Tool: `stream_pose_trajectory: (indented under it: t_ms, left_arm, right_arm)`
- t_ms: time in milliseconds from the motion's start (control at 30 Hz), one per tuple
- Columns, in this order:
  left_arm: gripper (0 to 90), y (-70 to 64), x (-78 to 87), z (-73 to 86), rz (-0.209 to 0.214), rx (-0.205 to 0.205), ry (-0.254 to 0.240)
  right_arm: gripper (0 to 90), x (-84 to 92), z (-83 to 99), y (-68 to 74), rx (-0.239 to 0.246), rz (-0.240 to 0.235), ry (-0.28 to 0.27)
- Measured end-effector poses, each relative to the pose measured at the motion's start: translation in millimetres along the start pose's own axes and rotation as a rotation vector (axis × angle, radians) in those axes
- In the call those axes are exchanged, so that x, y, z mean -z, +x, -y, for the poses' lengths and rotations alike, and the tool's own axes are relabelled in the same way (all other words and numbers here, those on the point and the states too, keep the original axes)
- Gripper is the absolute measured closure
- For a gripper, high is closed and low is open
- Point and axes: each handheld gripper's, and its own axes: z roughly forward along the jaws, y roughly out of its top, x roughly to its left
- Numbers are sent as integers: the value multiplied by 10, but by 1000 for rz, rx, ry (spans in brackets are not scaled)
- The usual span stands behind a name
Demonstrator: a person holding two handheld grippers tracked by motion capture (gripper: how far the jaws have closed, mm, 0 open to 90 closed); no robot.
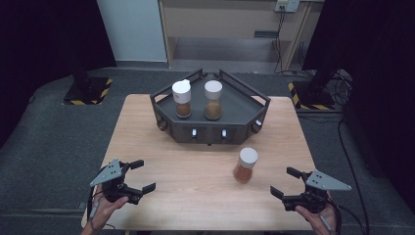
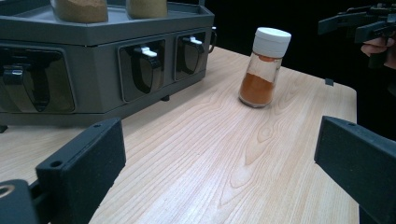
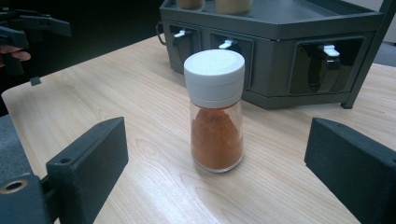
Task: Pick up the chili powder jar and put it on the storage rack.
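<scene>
Pale wooden table (image 1: 195, 196) carries everything. Nearest, the left gripper (image 1: 139, 175) and right gripper (image 1: 285, 182) hover with jaws spread, empty. Between them, just before the grey rack (image 1: 210, 129), stands the spice jar (image 3: 215, 112); the high view adds two jars (image 1: 182, 98) atop that rack.

Light wood surface (image 1: 195, 181) on grey carpet floor (image 1: 44, 147). Black curtains (image 1: 44, 34) at both sides. Pale wooden cabinet (image 1: 220, 19) at rear, white panel (image 1: 132, 29) beside it. Yellow-black striped stand bases (image 1: 88, 90); cables (image 1: 342, 78) right.
</scene>
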Motion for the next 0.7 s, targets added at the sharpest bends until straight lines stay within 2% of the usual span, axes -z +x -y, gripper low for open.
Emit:
stream_pose_trajectory:
  t_ms: [700]
  left_arm:
    - [11, -7, 8, -4, 0, -3, 1]
  right_arm:
    - [64, 24, -3, 19, -6, 16, -14]
